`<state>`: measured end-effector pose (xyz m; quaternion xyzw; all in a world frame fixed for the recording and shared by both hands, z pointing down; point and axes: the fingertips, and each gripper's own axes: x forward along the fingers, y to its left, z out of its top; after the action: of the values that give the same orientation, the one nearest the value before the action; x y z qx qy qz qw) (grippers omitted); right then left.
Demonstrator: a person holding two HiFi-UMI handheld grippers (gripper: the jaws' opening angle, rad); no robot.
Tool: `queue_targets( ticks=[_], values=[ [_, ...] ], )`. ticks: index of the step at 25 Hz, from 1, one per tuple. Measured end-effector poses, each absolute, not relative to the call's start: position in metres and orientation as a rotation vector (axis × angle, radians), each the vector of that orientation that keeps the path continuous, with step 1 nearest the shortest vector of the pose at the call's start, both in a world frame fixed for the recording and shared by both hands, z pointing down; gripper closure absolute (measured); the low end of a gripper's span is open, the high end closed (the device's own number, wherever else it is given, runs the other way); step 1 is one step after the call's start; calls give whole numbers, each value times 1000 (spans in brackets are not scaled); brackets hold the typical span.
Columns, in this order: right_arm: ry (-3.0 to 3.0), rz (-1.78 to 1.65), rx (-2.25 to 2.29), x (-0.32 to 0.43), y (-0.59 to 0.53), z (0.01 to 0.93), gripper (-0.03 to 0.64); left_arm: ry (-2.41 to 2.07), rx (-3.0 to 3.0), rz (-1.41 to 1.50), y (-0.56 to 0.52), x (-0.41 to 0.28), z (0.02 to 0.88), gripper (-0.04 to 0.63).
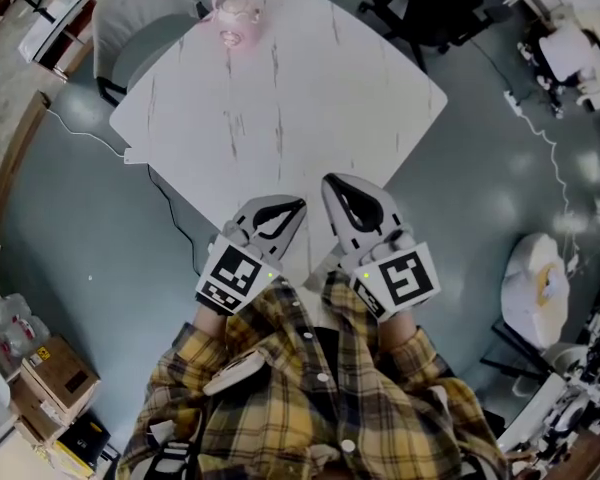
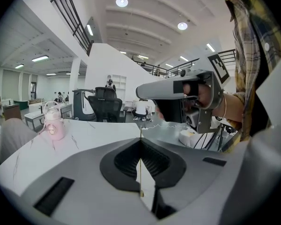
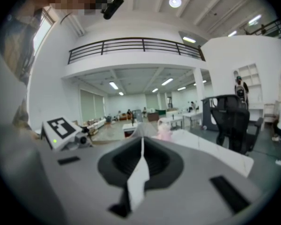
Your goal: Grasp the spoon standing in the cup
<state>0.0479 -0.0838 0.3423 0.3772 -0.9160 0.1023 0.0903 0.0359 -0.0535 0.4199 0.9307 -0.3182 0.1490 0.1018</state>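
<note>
A pink cup (image 1: 232, 13) stands at the far corner of the white marble table (image 1: 300, 98). It also shows small in the left gripper view, as the pink cup (image 2: 54, 123), and in the right gripper view, as the pink cup (image 3: 165, 131). No spoon can be made out in it at this distance. My left gripper (image 1: 298, 204) and right gripper (image 1: 330, 180) hover side by side over the table's near corner, close to my body and far from the cup. The jaws of the left gripper (image 2: 140, 138) and the right gripper (image 3: 142, 139) are shut on nothing.
A grey chair (image 1: 140, 28) stands at the table's far left and a black office chair (image 1: 420, 3) at its far right. Cardboard boxes (image 1: 55, 373) sit on the floor at the left. A white cable (image 1: 540, 128) runs across the floor on the right.
</note>
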Motion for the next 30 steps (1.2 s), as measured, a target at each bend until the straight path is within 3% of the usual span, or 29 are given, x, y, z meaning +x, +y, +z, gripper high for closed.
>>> queue_targets(
  ticks=[30],
  values=[
    [-2896,145,958,24,-83,290,583,-1296,2694,62,-62,-8,299,580]
  ],
)
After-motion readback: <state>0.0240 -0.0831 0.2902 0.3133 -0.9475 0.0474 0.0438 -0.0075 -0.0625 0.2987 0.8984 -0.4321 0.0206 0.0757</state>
